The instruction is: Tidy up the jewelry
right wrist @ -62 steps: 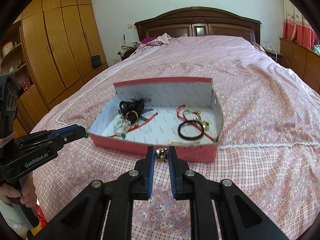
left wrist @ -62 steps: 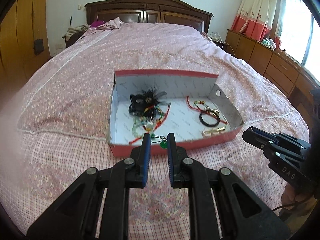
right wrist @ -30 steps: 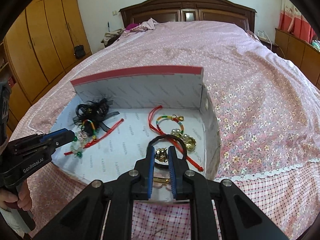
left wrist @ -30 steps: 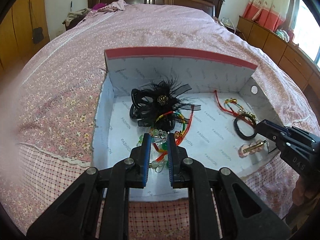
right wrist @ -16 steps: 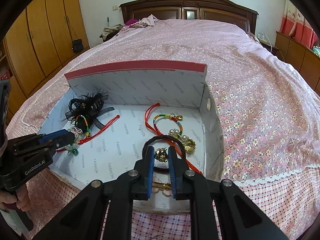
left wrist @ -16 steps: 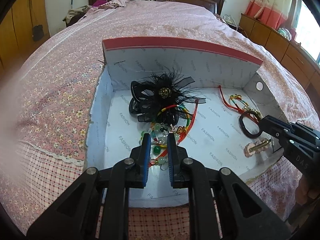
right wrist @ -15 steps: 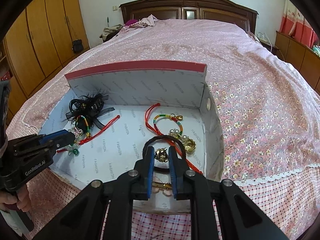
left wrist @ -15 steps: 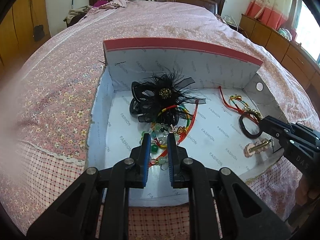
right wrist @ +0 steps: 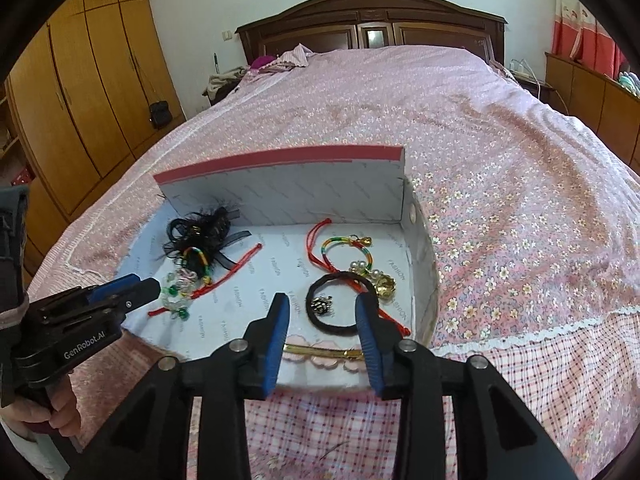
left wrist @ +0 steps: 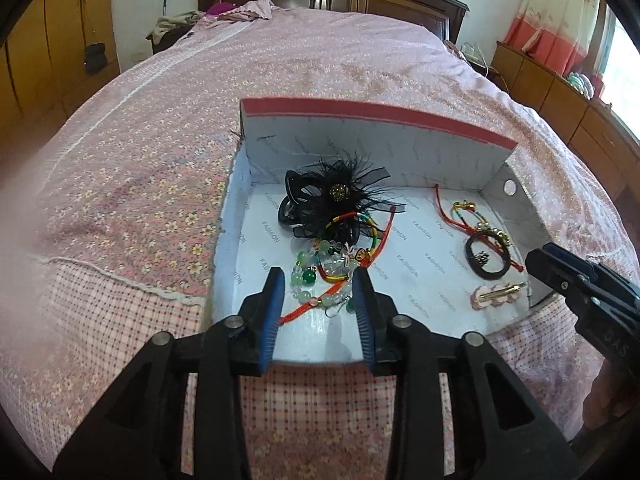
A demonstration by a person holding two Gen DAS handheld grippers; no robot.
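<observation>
A red cardboard box (left wrist: 376,114) (right wrist: 280,160) lies open on the bed. Its left half holds a black feather hair clip (left wrist: 332,200) (right wrist: 202,226), a rainbow cord and a green bead bracelet (left wrist: 316,276) (right wrist: 178,284). Its right half holds a black hair tie (left wrist: 490,258) (right wrist: 340,306) with a small gold ornament (right wrist: 323,305) inside it, a red cord bracelet (right wrist: 344,248) and a pink-gold hair clip (left wrist: 496,294) (right wrist: 324,350). My left gripper (left wrist: 319,300) is open over the beads. My right gripper (right wrist: 322,322) is open over the hair tie.
The box sits near the foot of a pink floral bedspread (right wrist: 500,168). Wooden wardrobes (right wrist: 88,80) stand at the left, a dark headboard (right wrist: 372,24) at the far end, and low cabinets (left wrist: 568,104) at the right.
Both grippers have opened. The small gold ornament left the right gripper and now lies inside the black hair tie. The green beads lie free below the left gripper.
</observation>
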